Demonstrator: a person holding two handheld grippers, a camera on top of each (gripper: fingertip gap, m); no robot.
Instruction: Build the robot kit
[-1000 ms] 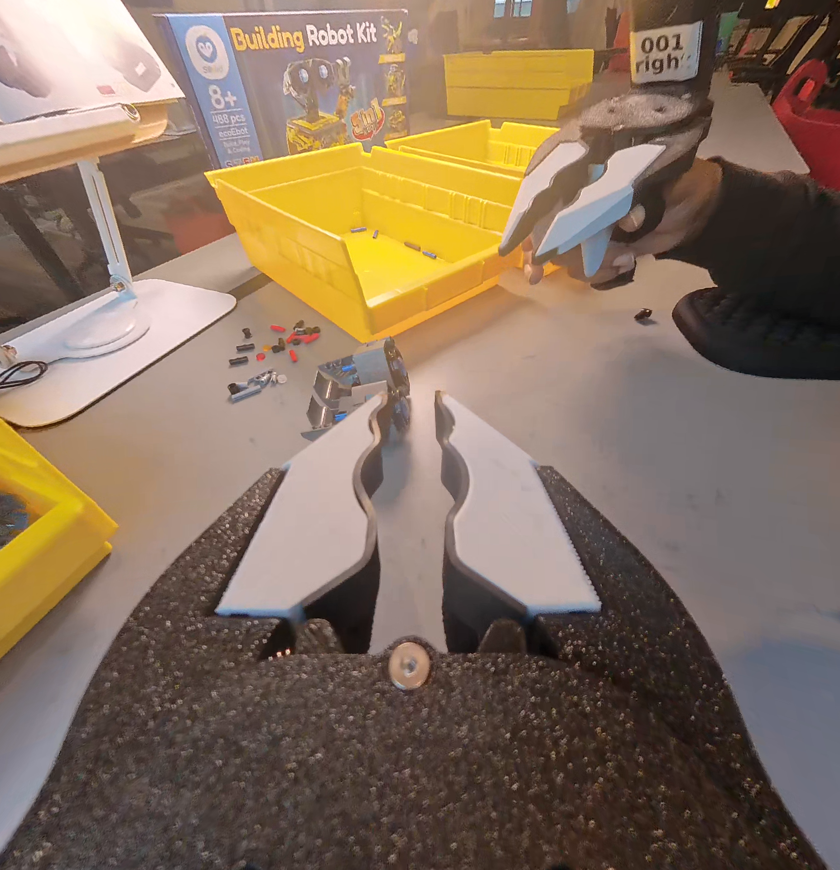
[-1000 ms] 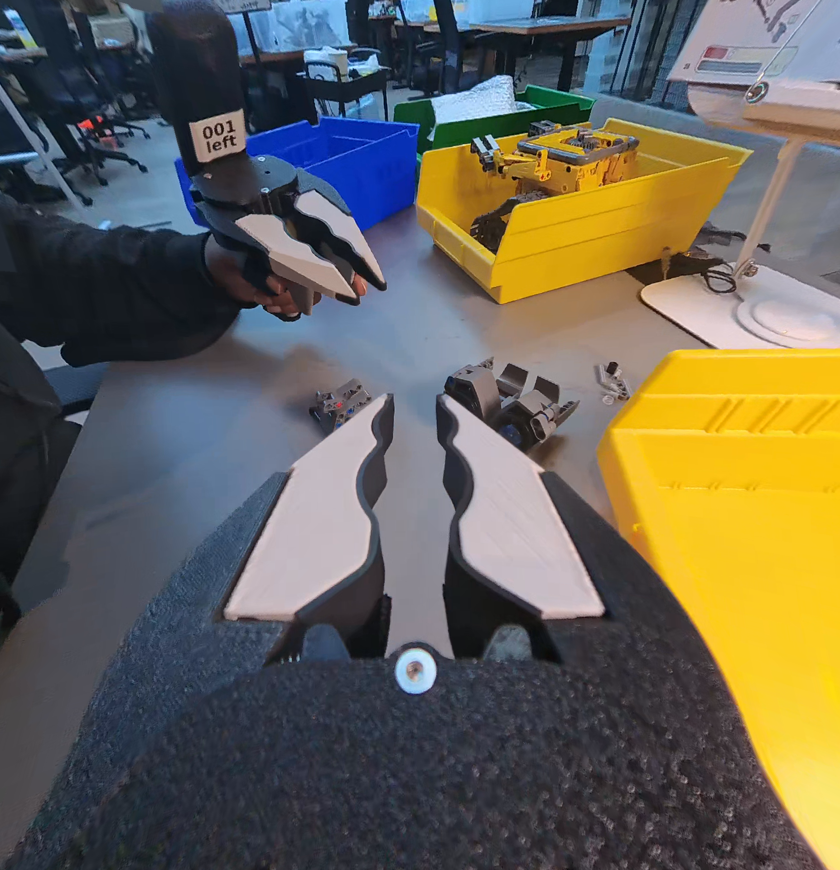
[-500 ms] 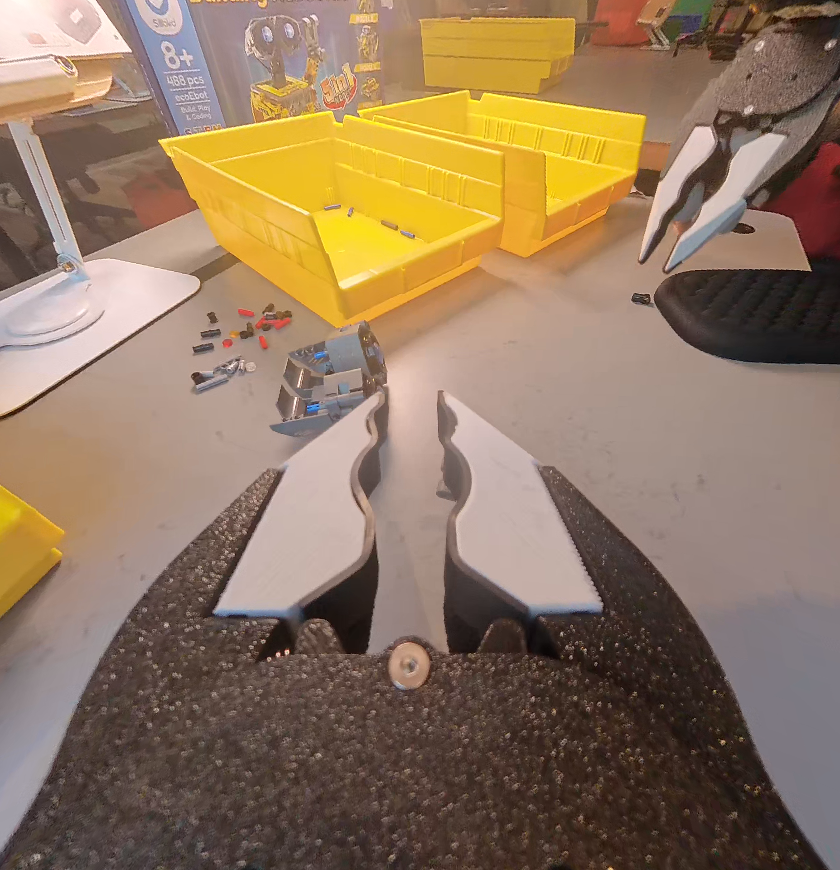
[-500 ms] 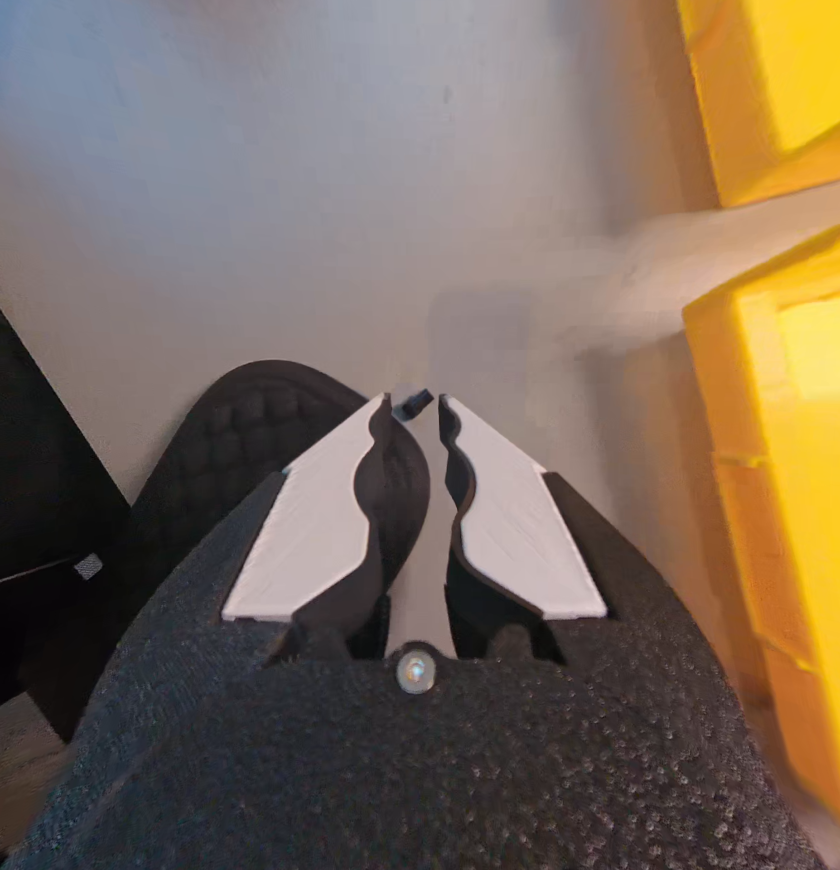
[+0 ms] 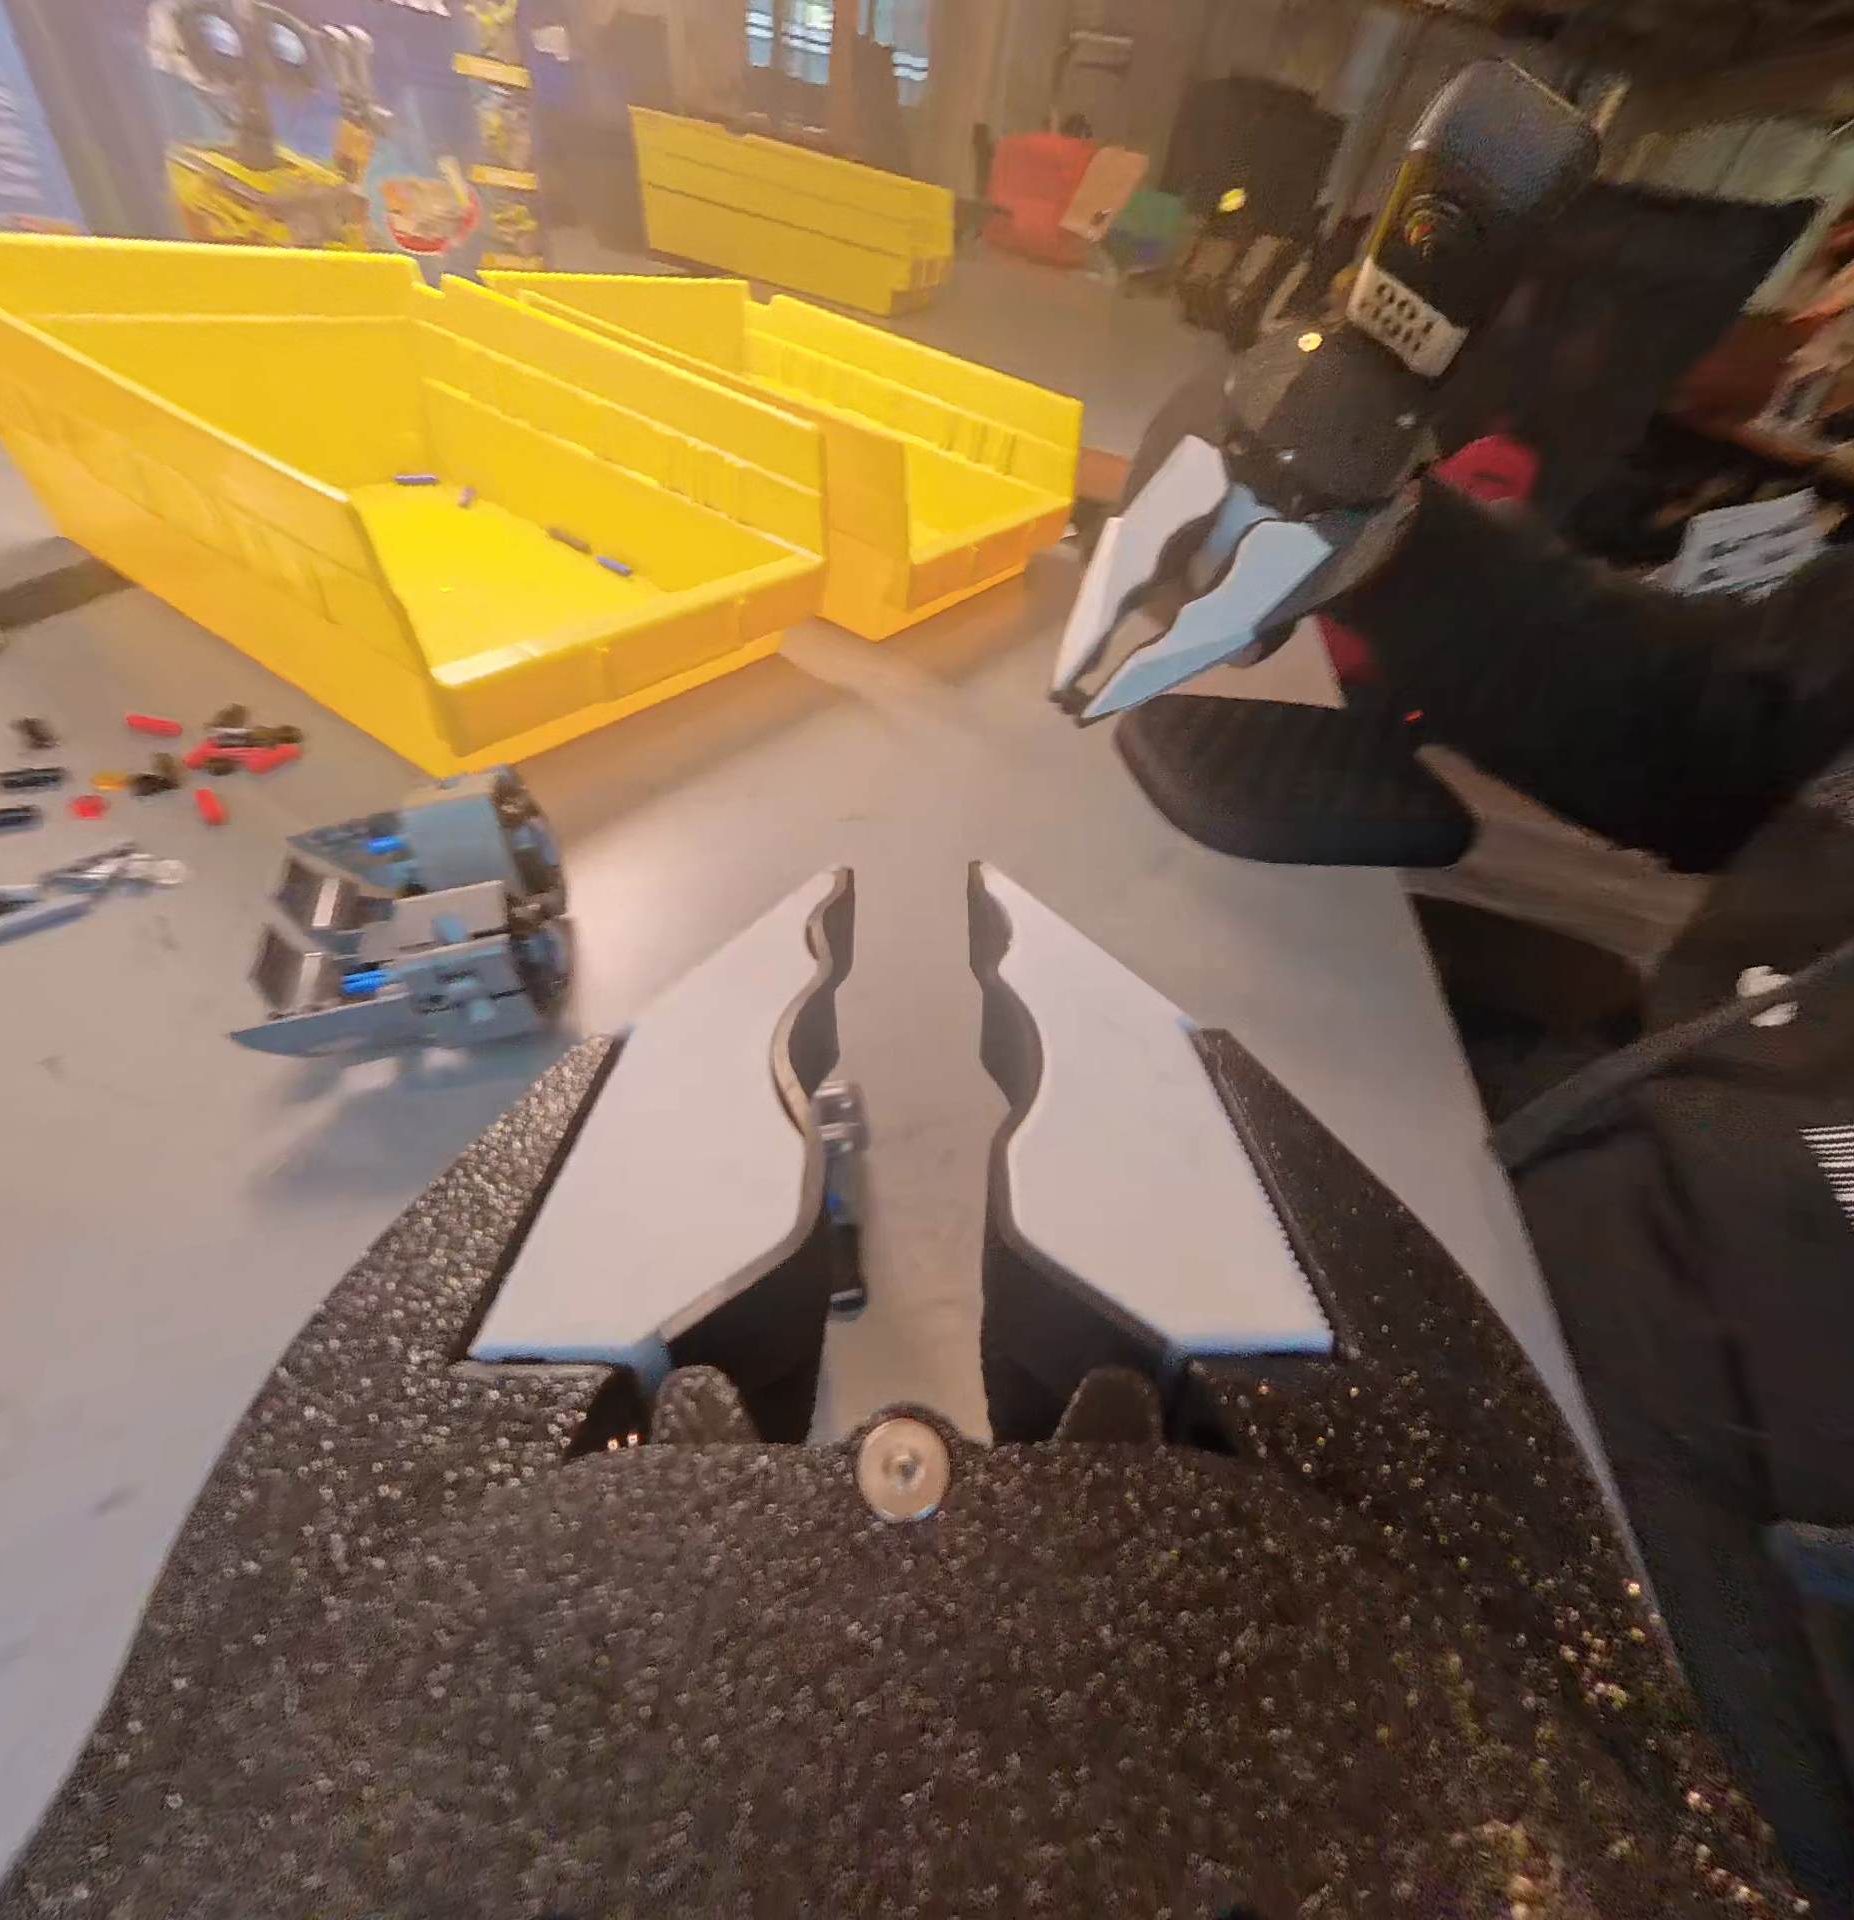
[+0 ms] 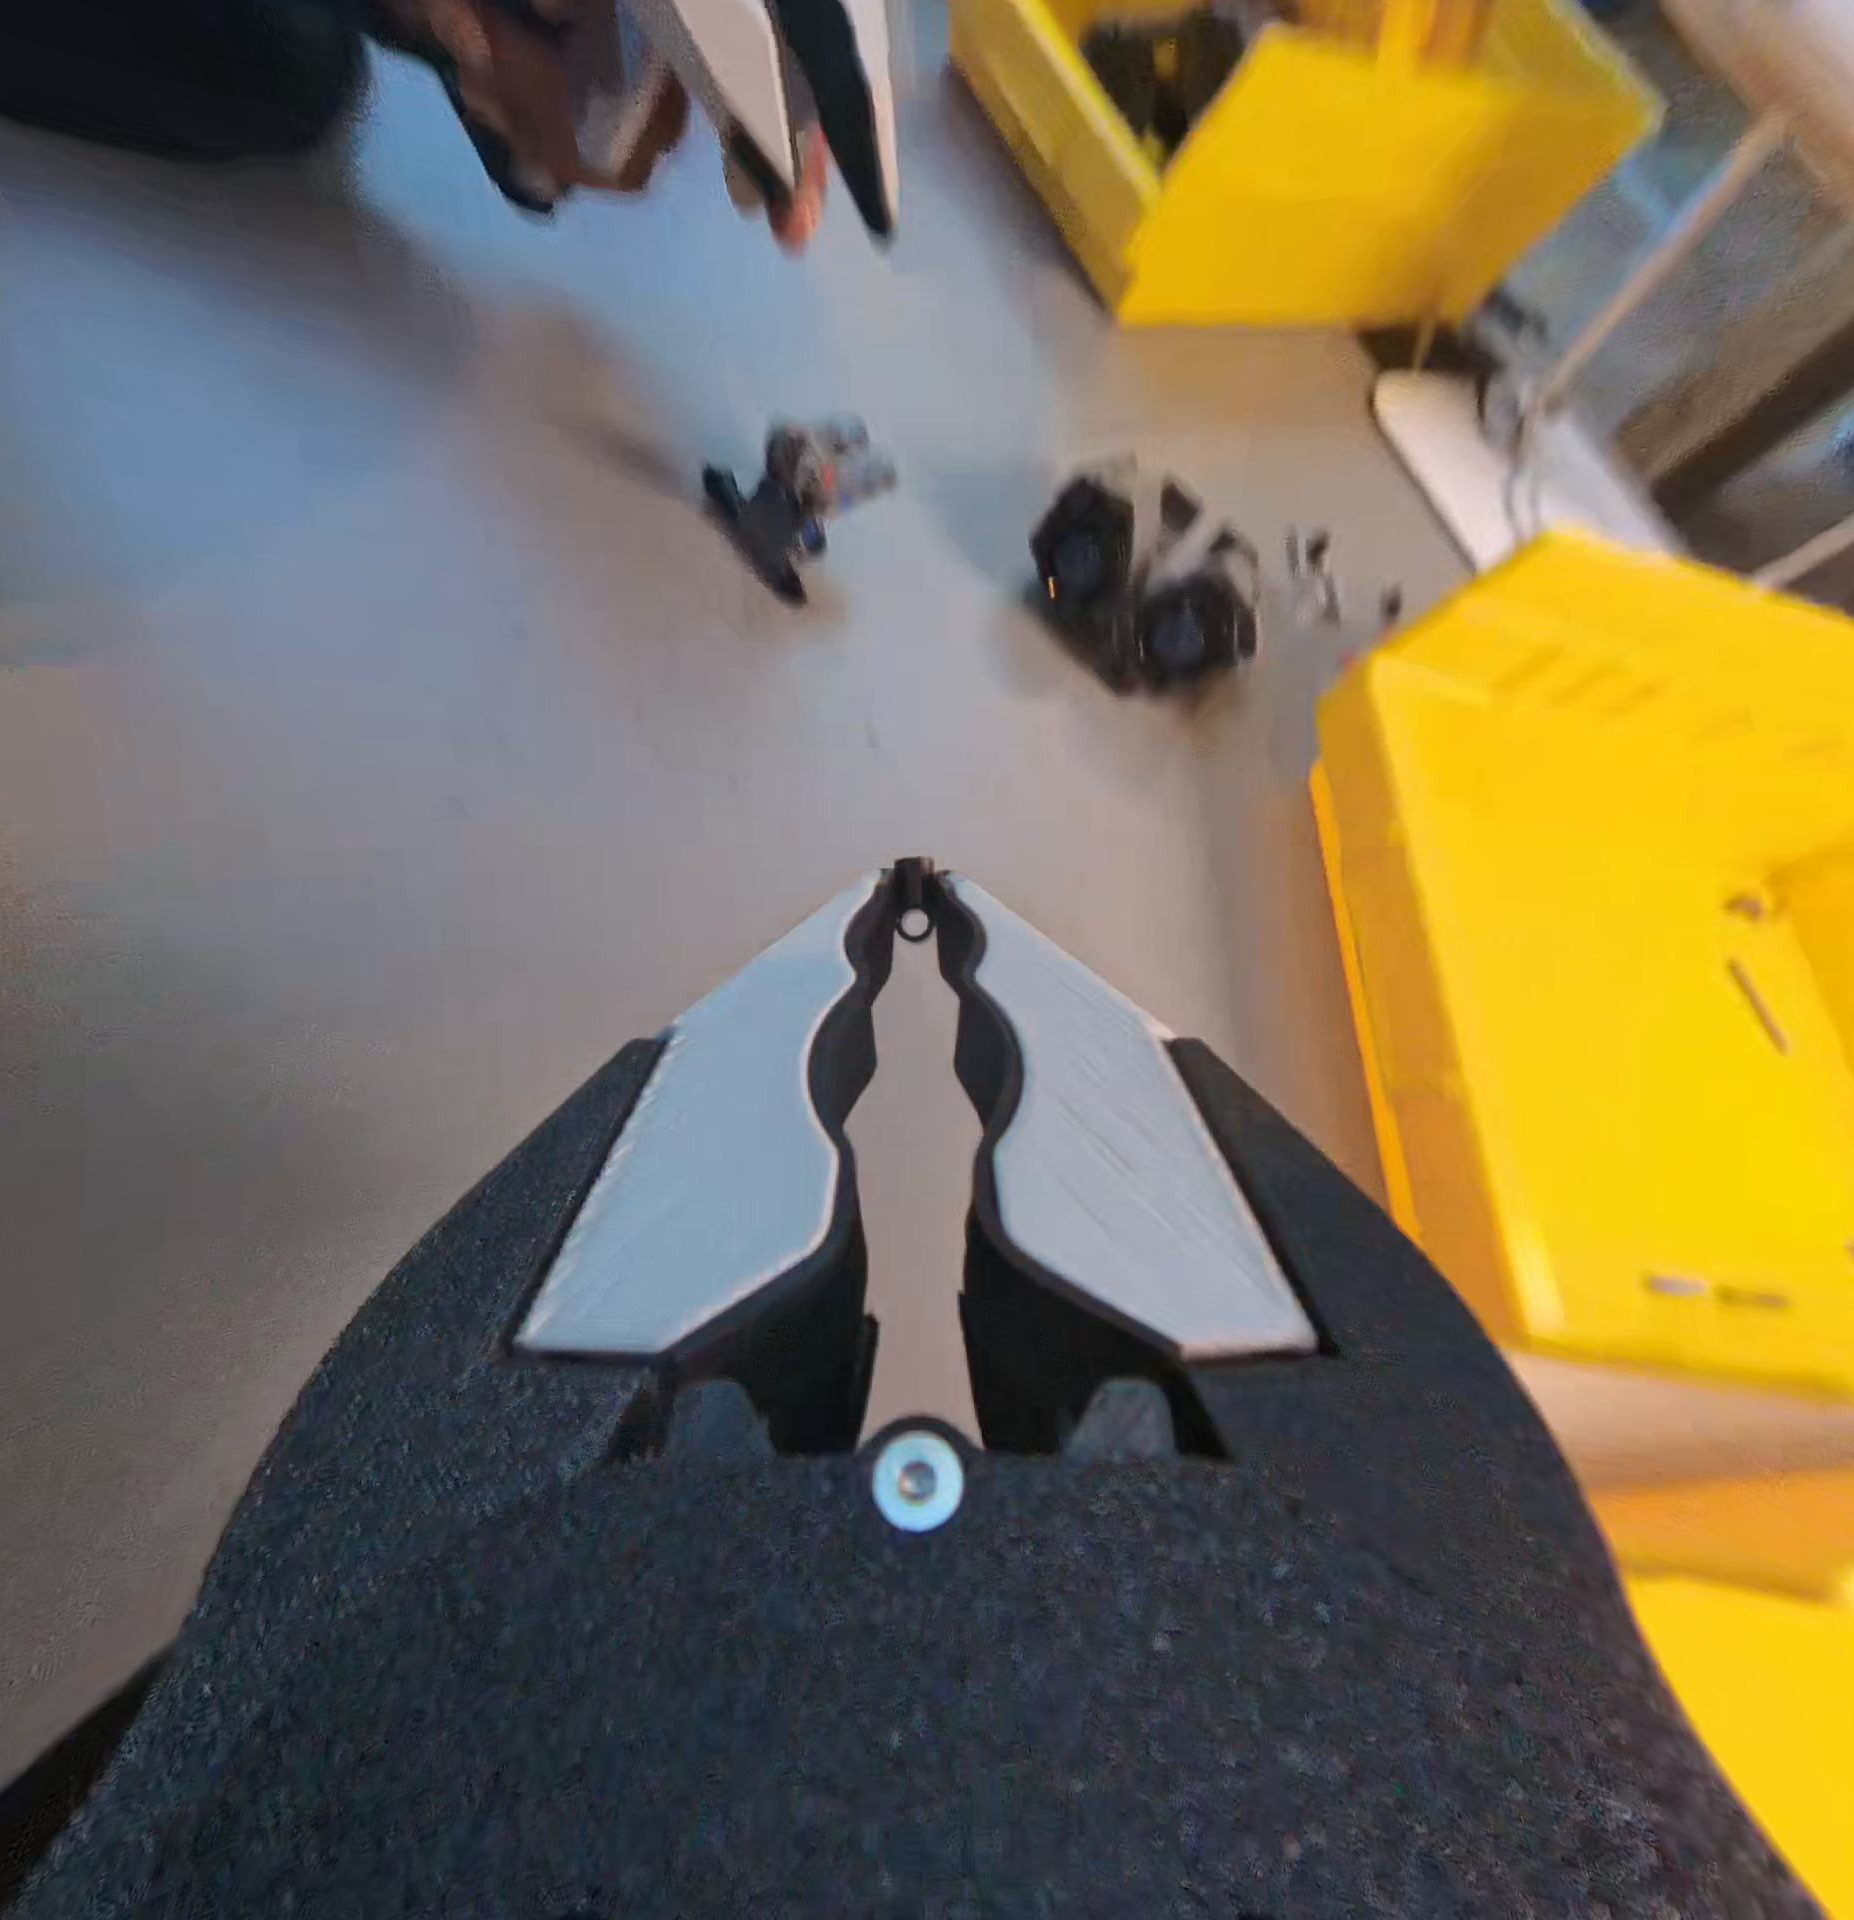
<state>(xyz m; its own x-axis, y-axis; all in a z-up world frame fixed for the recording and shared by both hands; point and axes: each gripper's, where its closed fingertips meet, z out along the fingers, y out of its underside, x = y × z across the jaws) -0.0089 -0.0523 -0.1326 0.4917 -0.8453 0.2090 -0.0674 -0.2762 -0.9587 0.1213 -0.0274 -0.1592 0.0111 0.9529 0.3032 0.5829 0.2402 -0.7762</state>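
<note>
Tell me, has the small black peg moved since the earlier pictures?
Yes. It lay on the table by the black pad; now the right gripper pinches the small black peg, lifted off the table.

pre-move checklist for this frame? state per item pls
1. Right gripper shut on small black pin: ok.
2. Pin seated deep: not ok, only at the very tips.
3. Left gripper open, holding nothing: ok.
4. Grey block assembly apart from left fingers: ok.
5. Near yellow bin clear of the right gripper: ok, it sits off to the side.
6. Height above table: cannot tell, view blurred.
</note>
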